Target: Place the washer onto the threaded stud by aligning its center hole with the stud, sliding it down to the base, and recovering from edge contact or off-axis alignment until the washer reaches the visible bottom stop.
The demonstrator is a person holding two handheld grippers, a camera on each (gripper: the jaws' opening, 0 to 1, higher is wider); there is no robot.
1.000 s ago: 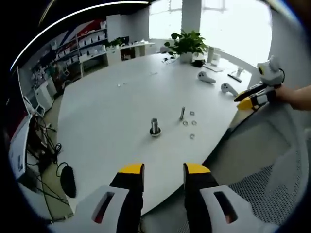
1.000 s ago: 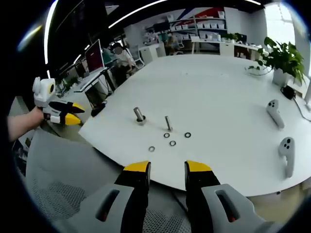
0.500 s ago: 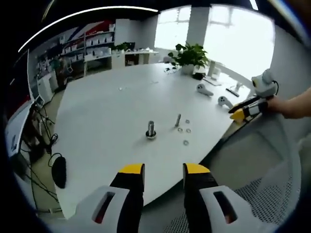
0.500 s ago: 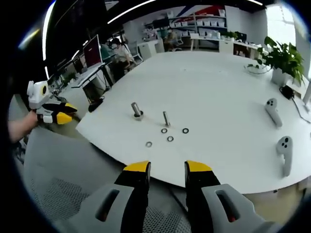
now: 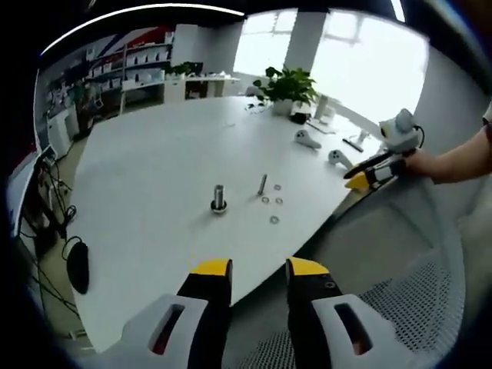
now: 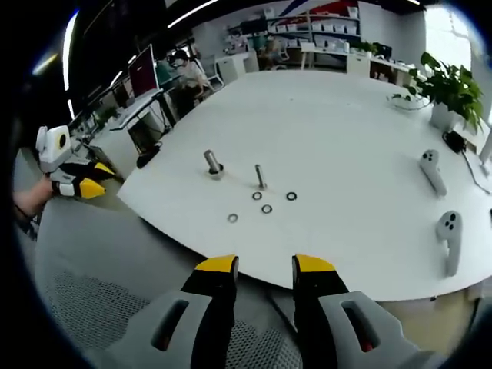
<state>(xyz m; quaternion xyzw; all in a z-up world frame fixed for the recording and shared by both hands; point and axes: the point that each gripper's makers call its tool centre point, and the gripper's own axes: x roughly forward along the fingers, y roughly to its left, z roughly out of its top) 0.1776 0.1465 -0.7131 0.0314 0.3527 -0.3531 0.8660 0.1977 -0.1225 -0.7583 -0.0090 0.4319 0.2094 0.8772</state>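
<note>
Both grippers have drawn back from the white table since a second ago, so the hardware now looks smaller and farther off in both views. The left gripper hangs off the table's near edge with its yellow-tipped jaws parted and nothing between them; the right gripper is likewise released and empty, out over a grey mesh chair seat. On the table the threaded stud stands upright, just beside a thicker bolt on a base, and neither has shifted on the surface. Four washers lie flat close to the stud, one of them nearer the table edge, all untouched and none on the stud. Two white controllers rest well apart to the side, and a potted plant stands at the far end. In the left gripper view the right gripper now sits lower than before.
</note>
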